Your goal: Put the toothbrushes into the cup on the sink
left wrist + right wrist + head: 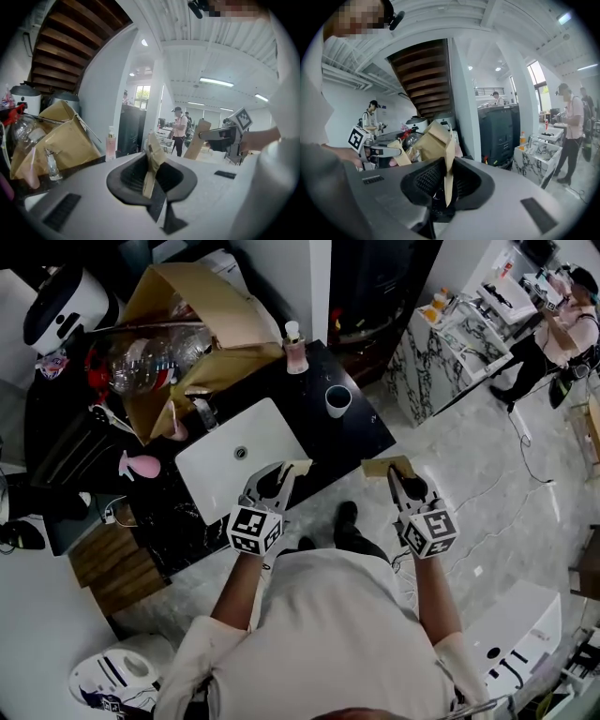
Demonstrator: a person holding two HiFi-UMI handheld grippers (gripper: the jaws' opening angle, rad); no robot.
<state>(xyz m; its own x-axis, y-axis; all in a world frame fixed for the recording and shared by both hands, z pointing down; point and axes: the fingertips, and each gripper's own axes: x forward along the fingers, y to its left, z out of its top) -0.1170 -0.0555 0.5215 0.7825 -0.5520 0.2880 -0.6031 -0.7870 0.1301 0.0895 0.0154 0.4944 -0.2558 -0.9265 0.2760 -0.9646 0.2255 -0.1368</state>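
Observation:
The white sink basin point(214, 472) is set in a black counter point(361, 432), and a dark cup with a white rim point(337, 399) stands to its right. My left gripper point(279, 474) is shut on a flat tan cardboard packet point(296, 466) over the sink's near right corner; the packet stands upright between its jaws point(152, 159). My right gripper point(401, 480) is shut on a second tan packet point(386, 465) just off the counter's near edge; its packet point(447, 164) also stands upright. What the packets hold is hidden.
A pink soap bottle point(295, 348) stands behind the cup. The faucet point(203, 411) is behind the basin, with an open cardboard box point(192, 315) and clear plastic bottles point(150, 357) beyond it. A marble table point(445, 343) and a person point(553, 329) are at the far right.

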